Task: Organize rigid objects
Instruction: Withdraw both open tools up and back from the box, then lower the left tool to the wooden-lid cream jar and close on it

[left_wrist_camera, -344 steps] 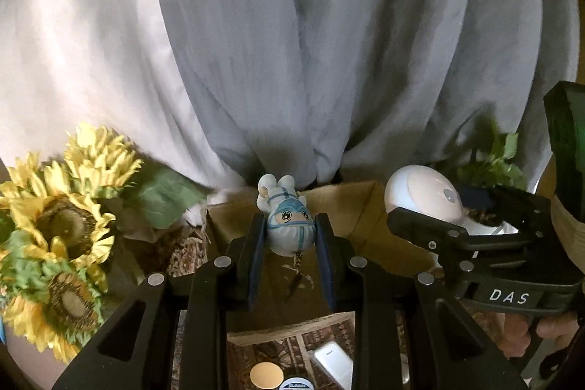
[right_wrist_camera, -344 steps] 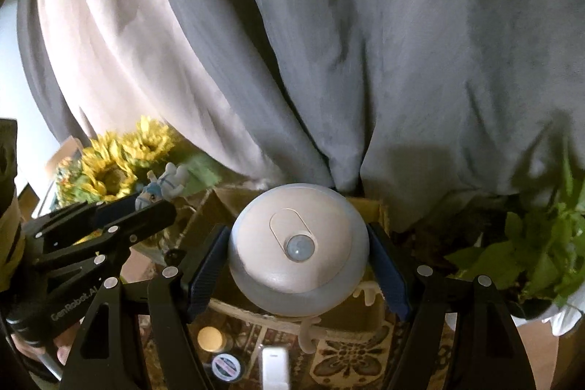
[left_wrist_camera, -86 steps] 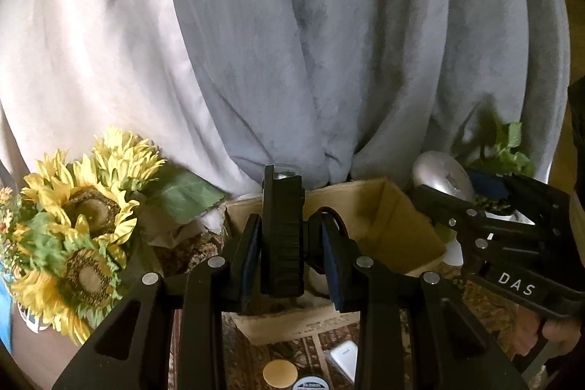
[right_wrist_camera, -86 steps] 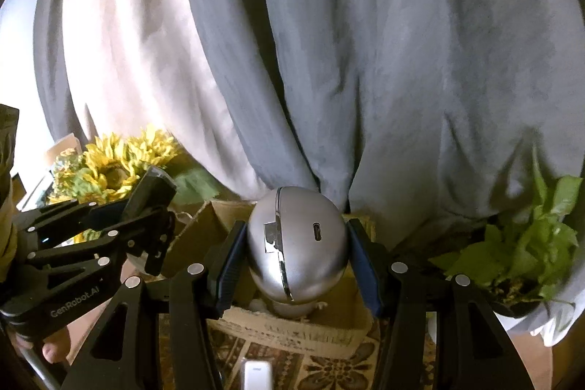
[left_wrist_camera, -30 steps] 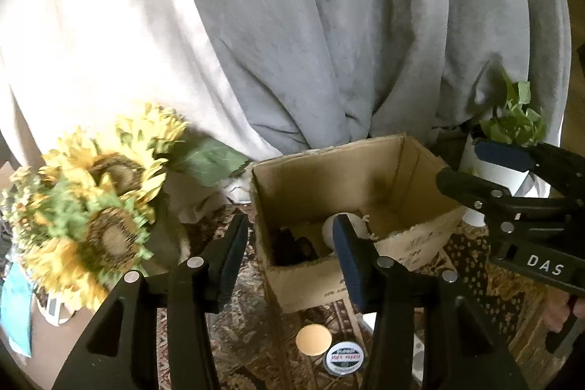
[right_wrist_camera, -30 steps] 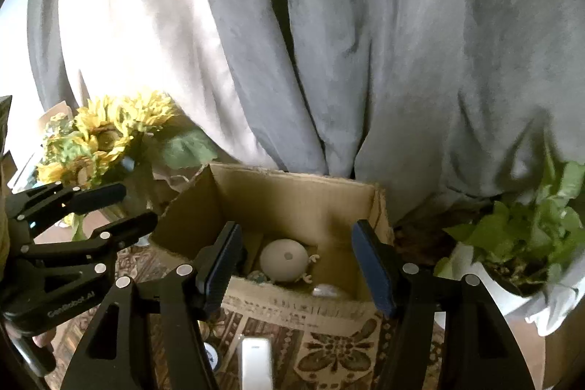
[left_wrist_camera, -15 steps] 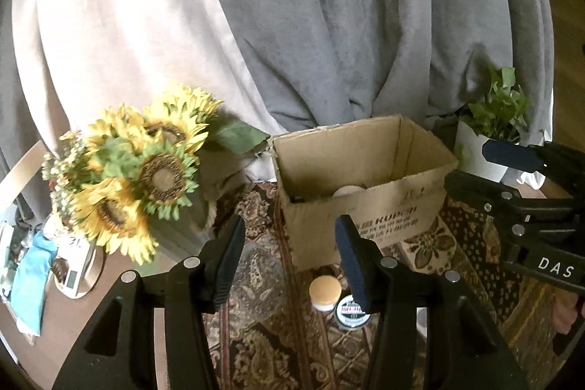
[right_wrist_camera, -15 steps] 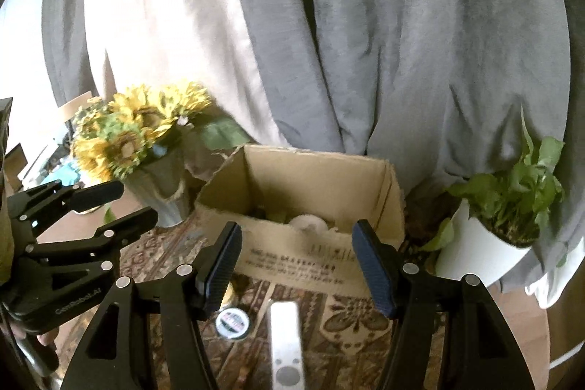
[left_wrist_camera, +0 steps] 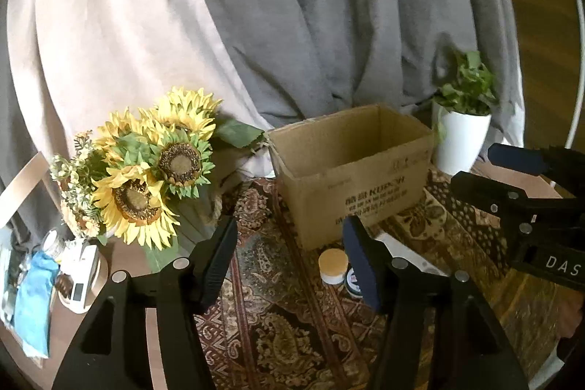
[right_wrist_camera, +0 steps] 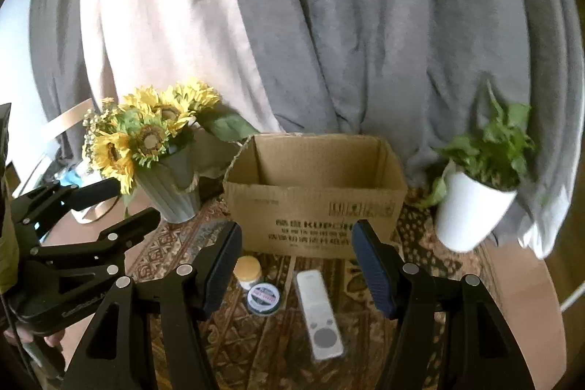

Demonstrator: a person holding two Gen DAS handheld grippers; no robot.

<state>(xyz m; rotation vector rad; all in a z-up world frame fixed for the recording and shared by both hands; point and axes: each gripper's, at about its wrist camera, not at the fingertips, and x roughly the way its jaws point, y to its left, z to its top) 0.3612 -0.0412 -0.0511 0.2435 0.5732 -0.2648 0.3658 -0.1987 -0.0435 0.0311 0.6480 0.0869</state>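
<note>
Left hand-held gripper [left_wrist_camera: 290, 260] wide open, empty. Right hand-held gripper [right_wrist_camera: 297, 264] wide open, empty. Jar [right_wrist_camera: 248, 271], tin [right_wrist_camera: 263, 298], remote [right_wrist_camera: 319, 309] lie on rug between right fingers, before cardboard box [right_wrist_camera: 314, 211].

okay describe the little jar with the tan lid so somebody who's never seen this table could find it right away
Find the open cardboard box on the patterned rug. Three items lie before it: the jar is leftmost, upright, beside a flat round tin and a long white remote.
</note>
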